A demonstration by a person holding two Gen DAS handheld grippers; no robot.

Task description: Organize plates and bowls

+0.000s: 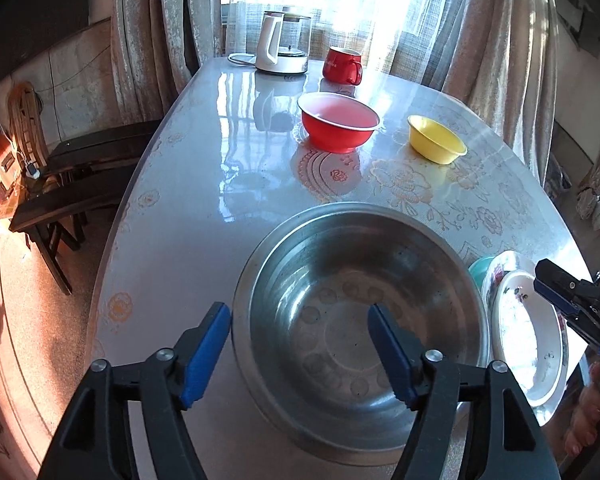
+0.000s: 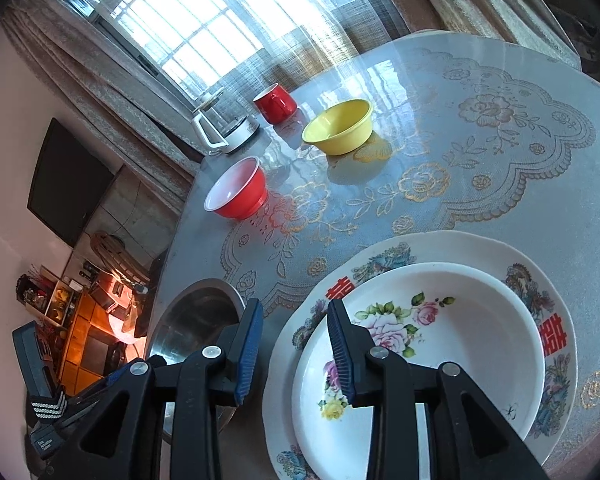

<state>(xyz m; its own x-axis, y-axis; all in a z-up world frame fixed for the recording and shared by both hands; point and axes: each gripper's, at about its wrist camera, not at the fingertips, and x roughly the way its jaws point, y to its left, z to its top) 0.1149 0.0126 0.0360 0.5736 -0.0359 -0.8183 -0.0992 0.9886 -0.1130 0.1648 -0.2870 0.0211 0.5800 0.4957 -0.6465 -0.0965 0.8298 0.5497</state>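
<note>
A large steel bowl (image 1: 360, 320) (image 2: 196, 320) stands upright at the table's near edge. My left gripper (image 1: 298, 312) is open astride its near-left rim, one pad outside and one inside, neither touching. To its right a white flowered plate (image 2: 440, 340) (image 1: 528, 340) lies on a bigger patterned plate (image 2: 540, 280). My right gripper (image 2: 295, 305) (image 1: 540, 280) hovers at their left rim with jaws partly apart, holding nothing. A red bowl (image 1: 338, 122) (image 2: 238, 190) and a yellow bowl (image 1: 436, 140) (image 2: 338, 126) sit further back.
A red mug (image 1: 342, 65) (image 2: 274, 102) and a glass kettle (image 1: 282, 44) (image 2: 224, 128) stand at the far edge by the curtained window. A teal dish edge (image 1: 480, 270) peeks from under the plates. Dark benches (image 1: 80, 168) stand left of the table.
</note>
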